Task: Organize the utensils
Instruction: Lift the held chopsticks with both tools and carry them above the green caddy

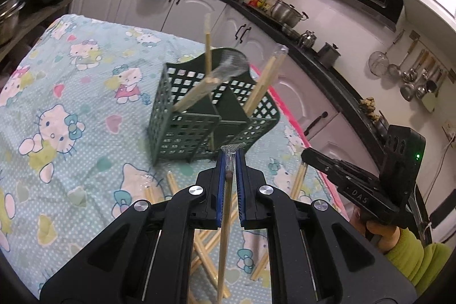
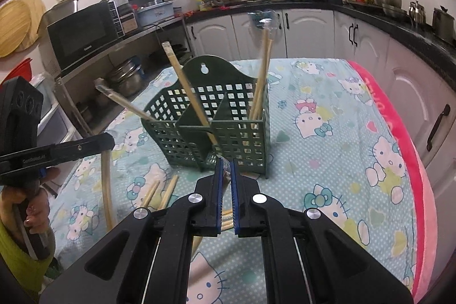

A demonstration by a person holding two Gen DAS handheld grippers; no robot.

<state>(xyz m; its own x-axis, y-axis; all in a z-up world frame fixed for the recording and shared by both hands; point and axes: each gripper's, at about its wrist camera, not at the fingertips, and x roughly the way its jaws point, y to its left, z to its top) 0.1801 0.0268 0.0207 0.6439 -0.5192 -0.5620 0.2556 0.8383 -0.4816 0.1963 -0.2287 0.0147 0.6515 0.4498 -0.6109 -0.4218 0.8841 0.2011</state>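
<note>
The left tongs (image 1: 231,161), low in the frame's middle, are clamped on a wrapped chopstick pair (image 1: 225,221). The right tongs (image 2: 226,170) likewise pinch a wrapped pair (image 2: 227,173). Just above both, mid-frame, a green holder (image 1: 185,130) stands on the cloth-covered worktop (image 1: 71,104), chopsticks leaning from its compartments; loose pairs (image 1: 205,247) lie below.

The left gripper (image 1: 231,161), black with blue-padded fingers (image 1: 219,184), points forward and downward, its fingers pinched on a thin wrapped wooden stick. The right gripper (image 2: 225,170), of the same black and blue build, is likewise tilted down, its fingers (image 2: 219,184) closed on a wrapped stick end. A hand (image 1: 380,232) in a yellow-green sleeve (image 1: 421,264) grips the right gripper's handle; the other hand (image 2: 31,215) grips the left handle.
</note>
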